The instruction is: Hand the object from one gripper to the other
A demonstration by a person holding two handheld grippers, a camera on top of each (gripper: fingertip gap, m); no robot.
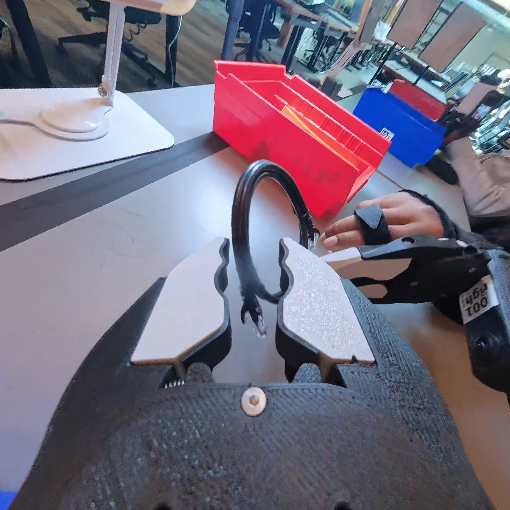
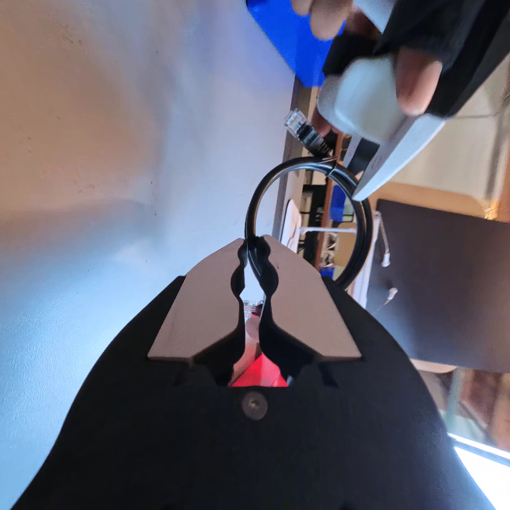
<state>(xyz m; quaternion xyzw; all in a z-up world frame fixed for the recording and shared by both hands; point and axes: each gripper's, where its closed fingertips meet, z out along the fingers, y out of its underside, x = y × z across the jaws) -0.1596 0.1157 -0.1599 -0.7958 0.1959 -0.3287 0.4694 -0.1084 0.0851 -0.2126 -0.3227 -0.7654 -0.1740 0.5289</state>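
Note:
A short black network cable (image 1: 240,220), tied into a small coil with clear plugs at its ends, hangs upright above the grey table (image 1: 110,262). My left gripper (image 1: 254,242) is open, its two grey fingers on either side of the coil without pressing it. My right gripper (image 2: 254,242) is shut on the coil's near edge (image 2: 364,220). In the left wrist view it (image 1: 347,270) reaches in from the right, partly hidden behind my left gripper's right finger. The left gripper (image 2: 345,154) shows blurred at the coil's far side in the right wrist view.
A red bin (image 1: 276,132) stands on the table just beyond the cable, with a blue bin (image 1: 397,127) farther right. A white stand with a flat base (image 1: 69,129) sits at the far left. A person's hand (image 1: 400,218) holds the right gripper. The tips of one gripper are about 8 centimeters away from the tips of the other. My left tips are roughly 30 centimeters from the flat base (image 1: 69,129).

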